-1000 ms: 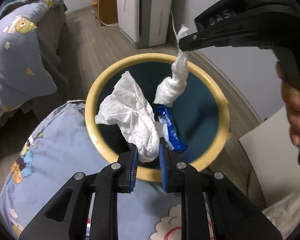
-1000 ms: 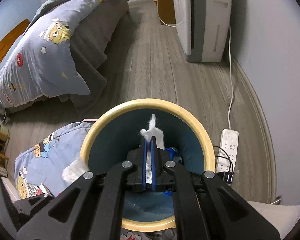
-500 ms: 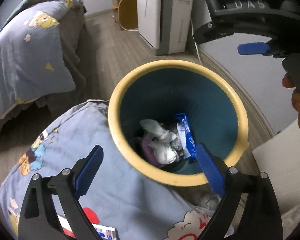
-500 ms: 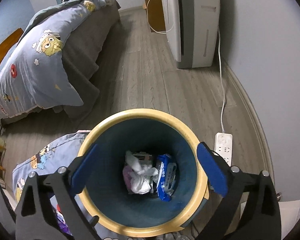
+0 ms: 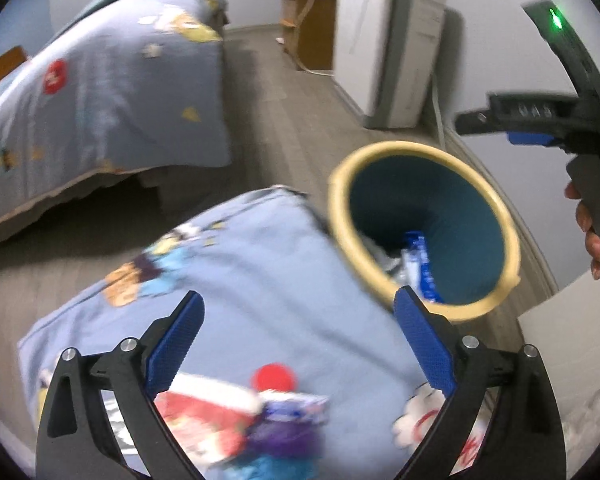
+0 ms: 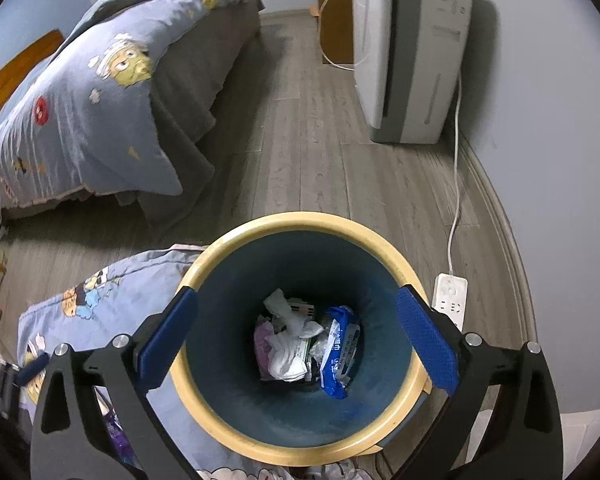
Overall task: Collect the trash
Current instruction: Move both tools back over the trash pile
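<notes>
The left gripper (image 5: 298, 330) was wide open with nothing in it, off to the side of the bin (image 5: 504, 224). The right gripper (image 6: 296, 332) hung over the bin, wide open and empty too.

The right tool (image 5: 540, 132) bears blurred raised letters, seemingly "DAS"; nothing else is legible.

The left wrist view is blurry, so the red and purple wrappers (image 5: 256, 428) on the blue cushion (image 5: 260, 280) cannot be read, and the yellow rim hides part of the trash in the bin (image 5: 496, 208).
</notes>
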`<state>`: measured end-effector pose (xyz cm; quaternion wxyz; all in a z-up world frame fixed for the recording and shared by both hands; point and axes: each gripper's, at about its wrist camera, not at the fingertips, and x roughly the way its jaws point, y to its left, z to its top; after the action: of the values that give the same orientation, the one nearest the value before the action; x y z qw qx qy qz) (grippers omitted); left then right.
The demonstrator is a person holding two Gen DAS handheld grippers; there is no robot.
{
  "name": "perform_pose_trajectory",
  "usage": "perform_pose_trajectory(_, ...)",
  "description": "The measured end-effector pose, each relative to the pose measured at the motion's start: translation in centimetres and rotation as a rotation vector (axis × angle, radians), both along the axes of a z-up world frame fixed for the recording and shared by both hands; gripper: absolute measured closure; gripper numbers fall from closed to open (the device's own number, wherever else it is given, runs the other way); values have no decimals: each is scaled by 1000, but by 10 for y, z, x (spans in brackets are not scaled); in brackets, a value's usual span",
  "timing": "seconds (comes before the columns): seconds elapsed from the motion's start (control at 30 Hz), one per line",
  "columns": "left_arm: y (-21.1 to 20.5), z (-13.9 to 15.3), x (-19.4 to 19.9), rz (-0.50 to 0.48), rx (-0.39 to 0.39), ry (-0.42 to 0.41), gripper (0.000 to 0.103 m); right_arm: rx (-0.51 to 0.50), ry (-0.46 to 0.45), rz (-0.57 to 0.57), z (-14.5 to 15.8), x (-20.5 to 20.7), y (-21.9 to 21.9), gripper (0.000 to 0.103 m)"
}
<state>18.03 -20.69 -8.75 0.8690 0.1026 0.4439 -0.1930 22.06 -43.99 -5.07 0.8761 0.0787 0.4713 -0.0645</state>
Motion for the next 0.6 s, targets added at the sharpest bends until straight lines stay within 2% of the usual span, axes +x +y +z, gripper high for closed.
perform_pose_trajectory(0.27,104,29,-26,158,42,-23,7,-15,-21,83,11,0,39,6)
perform_pose_trajectory(0.43,164,36,-53,269,-26,-10,6,-2,-39,184,16,-5,83,6)
perform_pose_trajectory(0.5,183,36,-56,312,-29,-14,6,14,-18,248,13,-8,110,6)
perform_pose_trajectory(0.6,205,34,-57,367,-98,-15,6,36,26,352,6,-16,155,6)
